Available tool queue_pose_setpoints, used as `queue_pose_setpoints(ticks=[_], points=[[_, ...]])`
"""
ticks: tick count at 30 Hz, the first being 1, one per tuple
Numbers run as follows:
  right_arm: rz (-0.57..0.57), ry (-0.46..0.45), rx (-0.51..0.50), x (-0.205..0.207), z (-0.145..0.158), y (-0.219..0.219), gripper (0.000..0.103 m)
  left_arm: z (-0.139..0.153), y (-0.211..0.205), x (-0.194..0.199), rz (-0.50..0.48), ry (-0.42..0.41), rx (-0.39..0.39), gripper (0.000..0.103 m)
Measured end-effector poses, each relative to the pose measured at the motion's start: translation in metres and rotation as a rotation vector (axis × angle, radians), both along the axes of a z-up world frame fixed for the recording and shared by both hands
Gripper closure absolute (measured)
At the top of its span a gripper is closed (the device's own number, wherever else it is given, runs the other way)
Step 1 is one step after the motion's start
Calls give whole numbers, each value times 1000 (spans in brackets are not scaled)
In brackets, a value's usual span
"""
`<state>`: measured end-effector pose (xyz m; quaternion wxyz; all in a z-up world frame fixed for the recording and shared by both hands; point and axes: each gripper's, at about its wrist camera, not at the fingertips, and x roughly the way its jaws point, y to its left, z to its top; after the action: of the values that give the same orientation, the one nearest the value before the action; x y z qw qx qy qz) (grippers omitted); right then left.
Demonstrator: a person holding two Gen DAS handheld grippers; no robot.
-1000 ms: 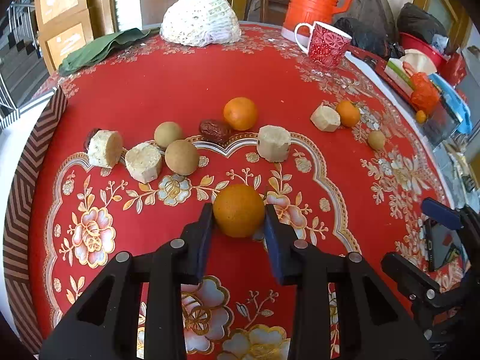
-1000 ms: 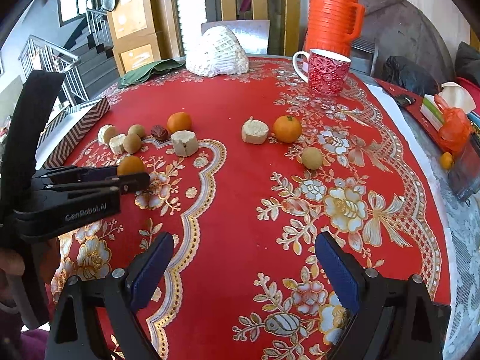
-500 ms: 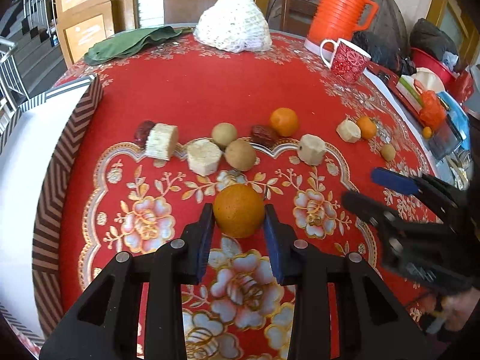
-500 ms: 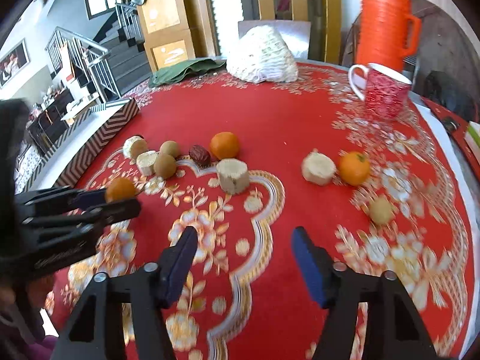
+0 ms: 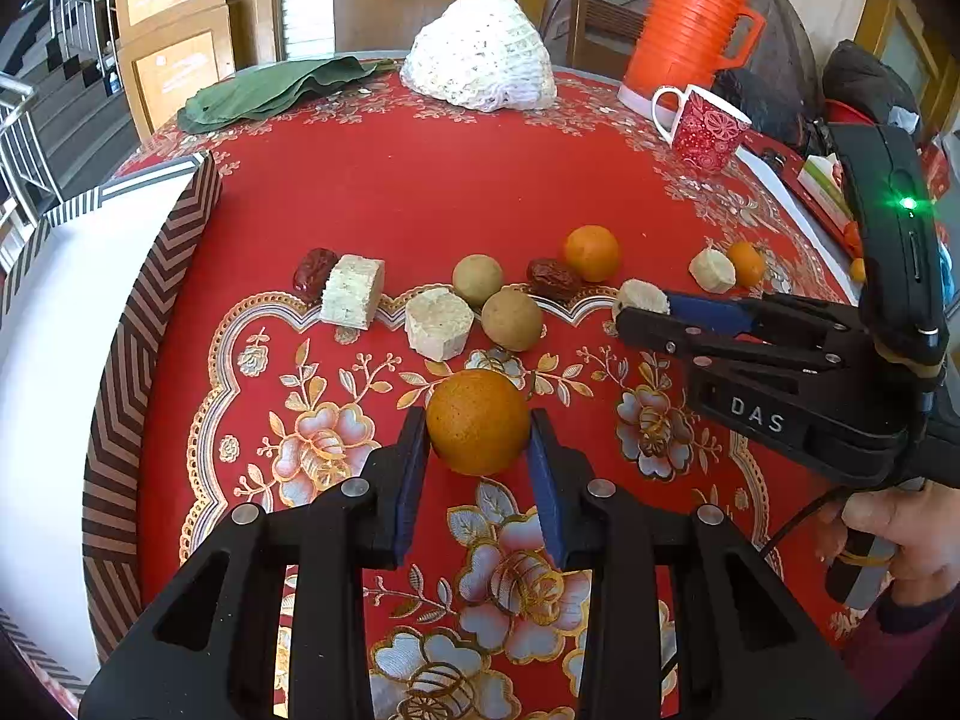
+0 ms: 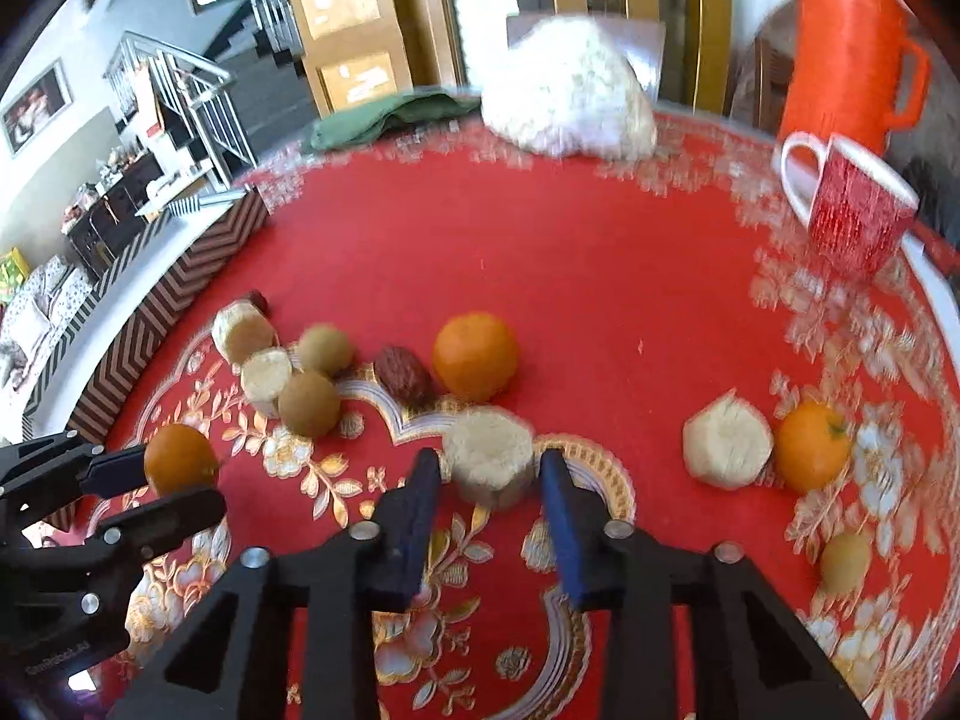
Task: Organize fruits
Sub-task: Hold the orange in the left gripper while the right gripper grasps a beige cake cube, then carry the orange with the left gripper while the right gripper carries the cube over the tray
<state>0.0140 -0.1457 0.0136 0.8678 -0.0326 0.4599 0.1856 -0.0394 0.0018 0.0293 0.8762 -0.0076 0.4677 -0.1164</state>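
Observation:
My left gripper [image 5: 478, 468] is shut on an orange [image 5: 478, 422] and holds it above the red tablecloth; it also shows in the right wrist view [image 6: 180, 461]. My right gripper [image 6: 489, 474] is open, its jaws on either side of a pale cane chunk [image 6: 491, 457] without closing on it. On the cloth lie another orange [image 6: 476, 356], a red date [image 6: 403, 373], two brown round fruits [image 6: 309, 403], more pale chunks [image 6: 266, 373], and to the right a chunk [image 6: 726, 449], a small orange [image 6: 811, 455] and a small yellow fruit [image 6: 845, 560].
A white box with a chevron-patterned rim [image 5: 150, 312] stands at the table's left edge. At the back are a white net cover [image 5: 480, 63], green leaves [image 5: 270, 90], an orange thermos [image 5: 690, 18] and a red mug [image 5: 705, 123]. Clutter lines the right edge.
My left gripper has carried the orange left and back toward the box side. My right gripper has moved left and forward and narrowed around the pale chunk.

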Motion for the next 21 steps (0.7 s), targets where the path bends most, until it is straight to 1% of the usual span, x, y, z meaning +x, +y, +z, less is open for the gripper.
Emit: queue_pose_setpoints(ticks=[5,10,15,21], points=[[-16,-12,6,-12,3,-5,74,2,3,-1,6,6,-5,71],[-19,-40,14,-34,16,-4,74,10,6,-12,11,-1,2,71],[17,-71,11,-59,29,11,74,18,11,-27,16,-16,10,71],[59,-87,12,-81,34,34,74,25,21,-41,29,-20,12,71]])
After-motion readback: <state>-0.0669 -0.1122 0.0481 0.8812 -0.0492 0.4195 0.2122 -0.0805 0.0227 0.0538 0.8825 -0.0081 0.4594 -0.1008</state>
